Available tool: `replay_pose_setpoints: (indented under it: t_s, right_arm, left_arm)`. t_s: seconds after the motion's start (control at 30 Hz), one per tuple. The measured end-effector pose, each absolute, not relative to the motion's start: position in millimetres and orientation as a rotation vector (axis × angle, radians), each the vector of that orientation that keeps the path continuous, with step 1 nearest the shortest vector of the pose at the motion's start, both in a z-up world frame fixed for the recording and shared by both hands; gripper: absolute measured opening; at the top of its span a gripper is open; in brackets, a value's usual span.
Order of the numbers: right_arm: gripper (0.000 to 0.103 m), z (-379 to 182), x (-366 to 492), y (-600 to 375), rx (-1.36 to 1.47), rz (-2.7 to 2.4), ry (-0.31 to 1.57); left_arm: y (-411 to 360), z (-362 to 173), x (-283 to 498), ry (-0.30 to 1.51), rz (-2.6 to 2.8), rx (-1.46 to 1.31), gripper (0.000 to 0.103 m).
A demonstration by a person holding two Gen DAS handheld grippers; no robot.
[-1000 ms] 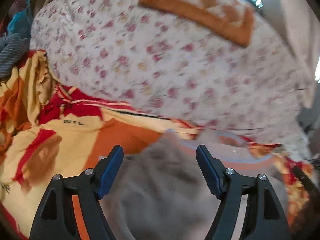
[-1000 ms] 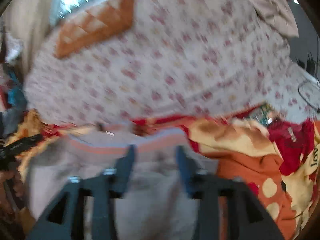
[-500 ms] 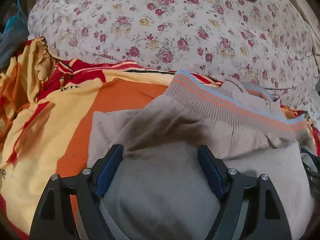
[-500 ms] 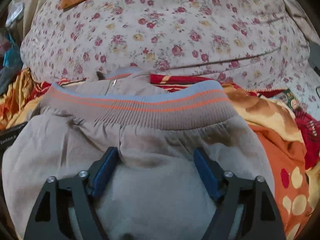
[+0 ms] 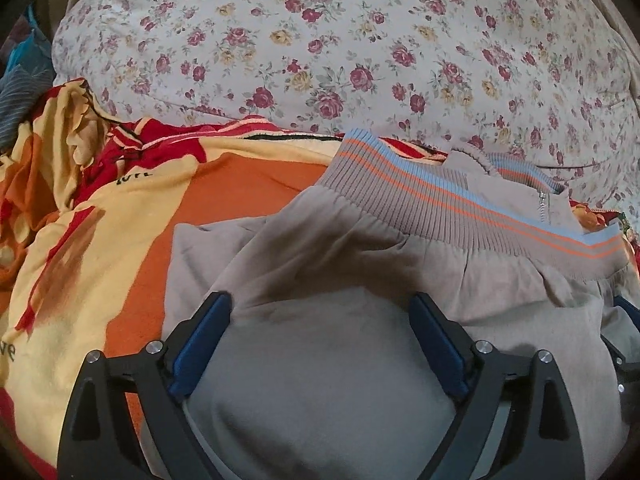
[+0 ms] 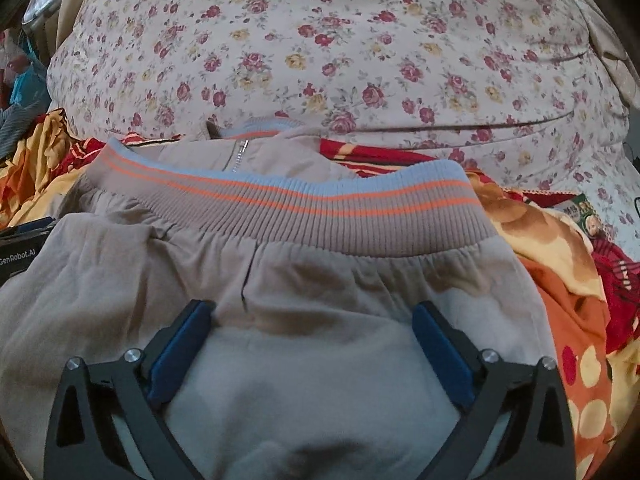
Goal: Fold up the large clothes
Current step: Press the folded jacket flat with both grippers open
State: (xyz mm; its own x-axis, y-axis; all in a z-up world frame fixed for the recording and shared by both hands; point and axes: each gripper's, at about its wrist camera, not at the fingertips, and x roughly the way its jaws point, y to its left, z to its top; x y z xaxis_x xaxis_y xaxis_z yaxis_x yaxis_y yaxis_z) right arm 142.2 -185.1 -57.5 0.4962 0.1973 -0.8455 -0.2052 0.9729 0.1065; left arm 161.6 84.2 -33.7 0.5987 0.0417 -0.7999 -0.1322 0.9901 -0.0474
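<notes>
Soft, even indoor light, moderately dim, warm cast. No glare, no blown highlights. Both views sharp, free of motion blur. Strong fisheye bulge: floral bedsheet (image 5: 360, 60) curving into dome, black vignette at all corners. Darker shadow patches on taupe jacket (image 5: 340, 280) just ahead of fingertips, same on right wrist view (image 6: 320, 280). Black frames near lens slightly soft, underexposed at bottom. Mild colour noise, slight haze over pale fabric. Orange-yellow blanket (image 5: 100, 220) saturated, detail held.
</notes>
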Motion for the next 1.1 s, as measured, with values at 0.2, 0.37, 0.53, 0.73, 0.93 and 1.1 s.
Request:
replay_pose_setpoints:
  t_s: [0.2, 0.37, 0.53, 0.73, 0.93, 1.1]
  right_arm:
    - [0.102, -57.1, 141.4, -183.8, -0.016, 0.240, 1.020]
    - [0.102, -56.6, 141.5, -184.0, -0.018, 0.240, 1.020]
    - [0.102, -56.4, 141.4, -183.7, -0.025, 0.237, 1.020]
    - [0.102, -56.2, 141.3, -183.5, -0.026, 0.237, 1.020]
    - [0.102, -56.4, 141.1, -183.3, -0.027, 0.237, 1.020]
    - [0.102, -56.2, 140.8, -182.8, -0.027, 0.236, 1.020]
  left_arm:
    - [83.6, -33.8, 162.8, 0.926, 0.101, -0.106, 0.086]
    - [84.3, -33.9, 163.1, 0.924, 0.101, -0.107, 0.087]
    - [84.2, -33.8, 163.4, 0.924, 0.101, -0.107, 0.087]
    - [84.3, -33.7, 163.7, 0.924, 0.102, -0.106, 0.088]
    - [83.9, -34.0, 163.4, 0.924, 0.103, -0.106, 0.088]
    - [84.6, -34.4, 163.5, 0.924, 0.103, -0.107, 0.088]
